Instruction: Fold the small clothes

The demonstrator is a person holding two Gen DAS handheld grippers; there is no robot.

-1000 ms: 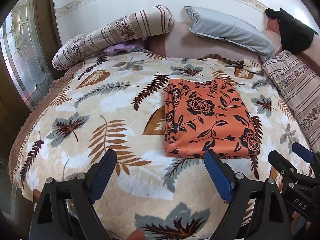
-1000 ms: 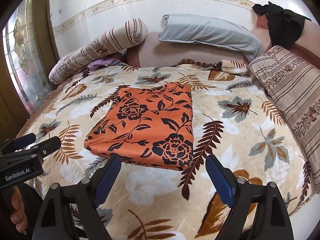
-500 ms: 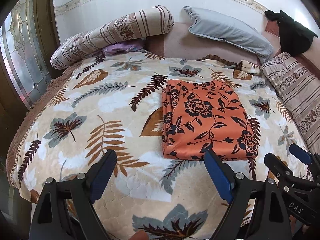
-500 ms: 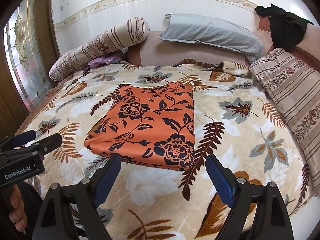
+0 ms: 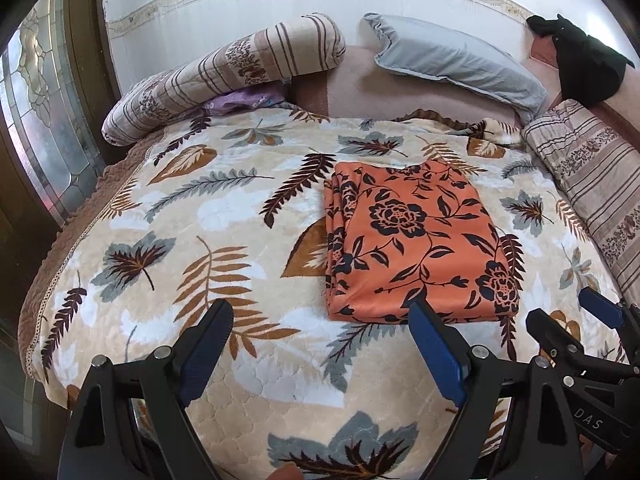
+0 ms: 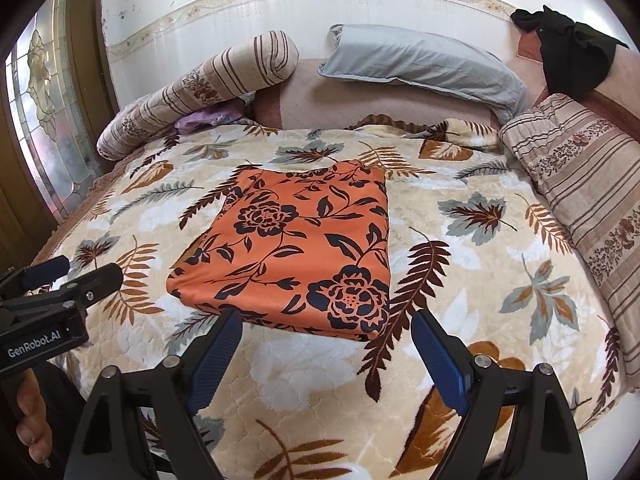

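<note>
Cloth (image 5: 416, 240) lengthwise toward the headboard

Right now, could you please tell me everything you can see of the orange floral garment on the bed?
The orange garment is thin, soft-looking fabric printed with dark flowers, leaves and vines. It is folded into a neat flat rectangle of several layers, whose stacked edges show along its left side in the left wrist view. It lies flat on the leaf-patterned bedspread, near the middle of the bed. Nothing else touches it: the left gripper and right gripper are both open, short of its near edge.
</note>
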